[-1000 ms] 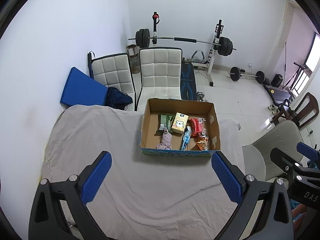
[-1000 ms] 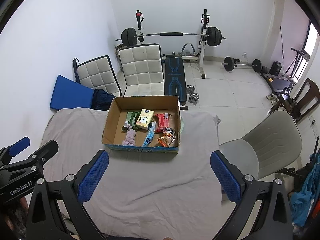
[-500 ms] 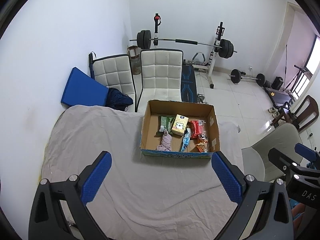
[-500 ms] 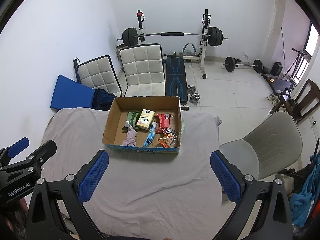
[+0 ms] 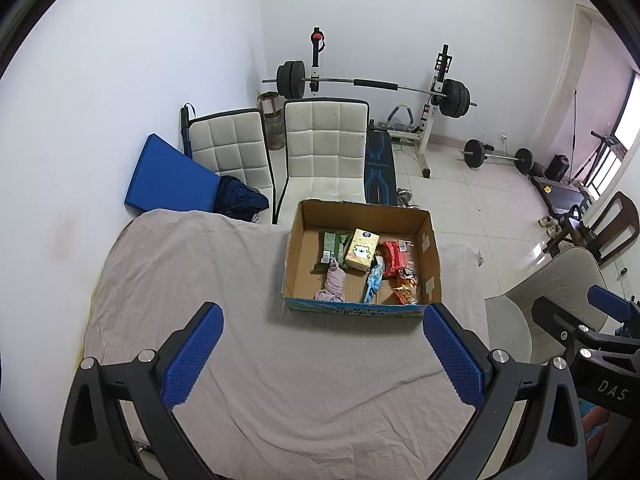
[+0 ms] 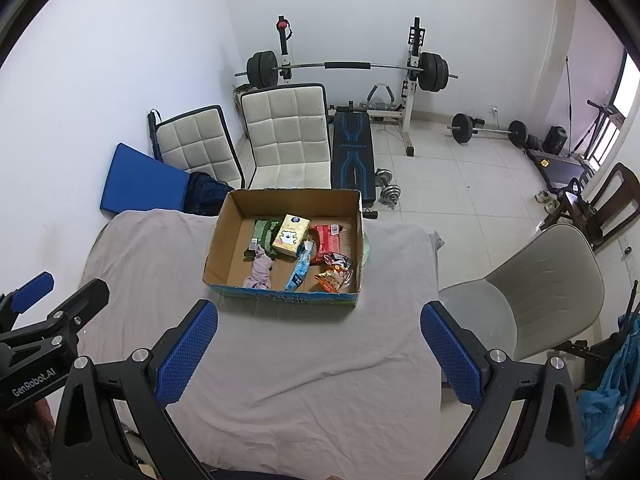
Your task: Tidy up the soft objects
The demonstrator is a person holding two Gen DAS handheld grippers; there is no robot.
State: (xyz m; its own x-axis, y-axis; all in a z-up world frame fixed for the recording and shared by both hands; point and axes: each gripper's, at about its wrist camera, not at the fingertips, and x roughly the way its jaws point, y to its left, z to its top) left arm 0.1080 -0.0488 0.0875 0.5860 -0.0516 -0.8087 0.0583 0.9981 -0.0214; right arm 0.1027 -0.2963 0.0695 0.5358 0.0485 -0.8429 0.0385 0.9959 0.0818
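Both tongs hang above the near part of the cloth-covered surface [image 5: 256, 360], tilted down and pointing toward the far wall. The left tongs [image 5: 322, 354] have their 2 blue-padded fingers [image 5: 192, 356] spread wide with nothing between them, and the right tongs [image 6: 318, 350] are spread just as wide and likewise carry nothing. In the left view the right tongs show at the right edge, beside the surface's right side; in the right view the left tongs appear at the left edge, so the 2 are held side by side, well apart. The cardboard box [image 5: 362, 310] sits open on the far half of the surface, nearer its right side, well beyond both pairs of fingertips. Inside it lie a crumpled pink cloth [image 5: 334, 284] at the near wall, a green packet [image 5: 331, 248], a yellow carton [image 5: 362, 254] leaning over it, a blue wrapper [image 5: 372, 284], a red packet [image 5: 394, 258] and an orange snack bag [image 5: 407, 290] toward the right. A grey chair [image 6: 540, 296] stands just right of the surface, and 2 white padded chairs [image 5: 324, 148] stand beyond its far edge.
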